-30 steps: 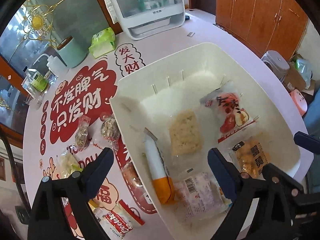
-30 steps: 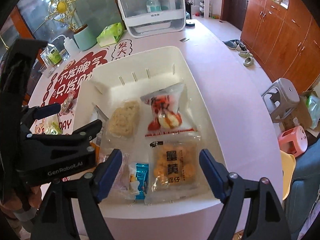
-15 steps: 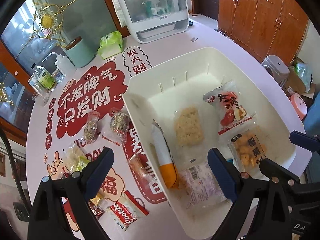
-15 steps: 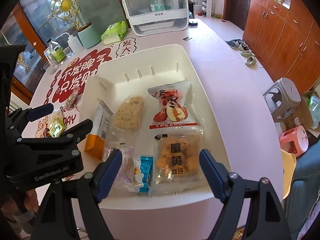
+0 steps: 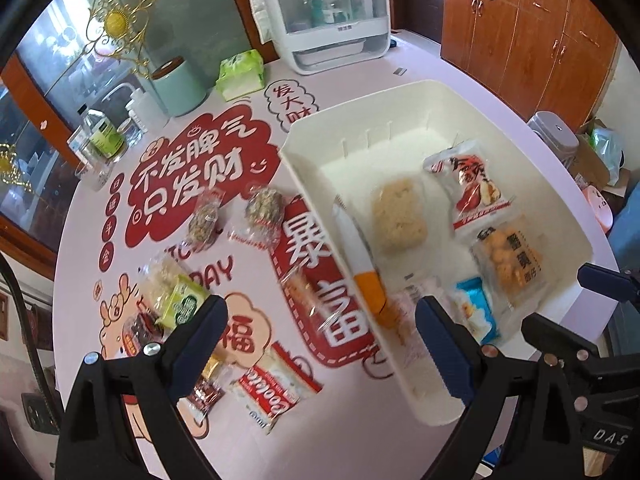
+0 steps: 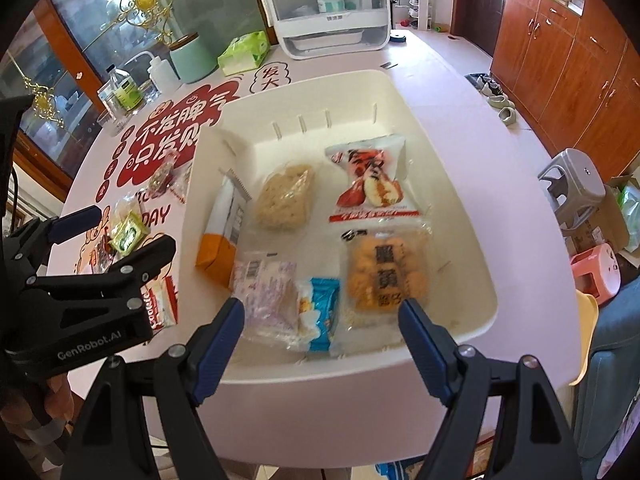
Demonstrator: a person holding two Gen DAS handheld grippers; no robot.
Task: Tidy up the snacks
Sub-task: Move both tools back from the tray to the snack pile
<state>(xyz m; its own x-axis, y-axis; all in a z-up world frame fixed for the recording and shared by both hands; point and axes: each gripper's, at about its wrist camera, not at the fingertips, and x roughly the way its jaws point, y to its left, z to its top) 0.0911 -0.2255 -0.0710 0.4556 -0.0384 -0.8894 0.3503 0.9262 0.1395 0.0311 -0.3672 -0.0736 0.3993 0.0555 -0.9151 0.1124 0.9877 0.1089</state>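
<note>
While the white plastic bin (image 5: 520, 152) already holds a handful of packets, plenty more sitting loose on the pink table (image 5: 360, 88) off to its left, so next up looks like fetching one of those. Left gripper (image 5: 320, 344) hanging wide open and empty above the printed red-and-white mat, jaws straddling the bin's near left wall. Right gripper (image 6: 320, 344) also spread wide with nothing in it, hovering over the bin's near edge above the blue-and-white wrapped snack (image 6: 322, 312). Closest candidates for the left: the red-and-white cookie packet (image 5: 272, 392) just beside its left finger, and the clear bag with the green label (image 5: 180, 300) a bit further out. Probably best to drop straight down on the cookie packet, pinch across the narrow side, not the crinkly seal, since flat film slips easily. Worth lifting clear of the bin wall before swinging over. Might need care not to drag the neighbouring dark red wrapper (image 5: 206, 394) along.
</note>
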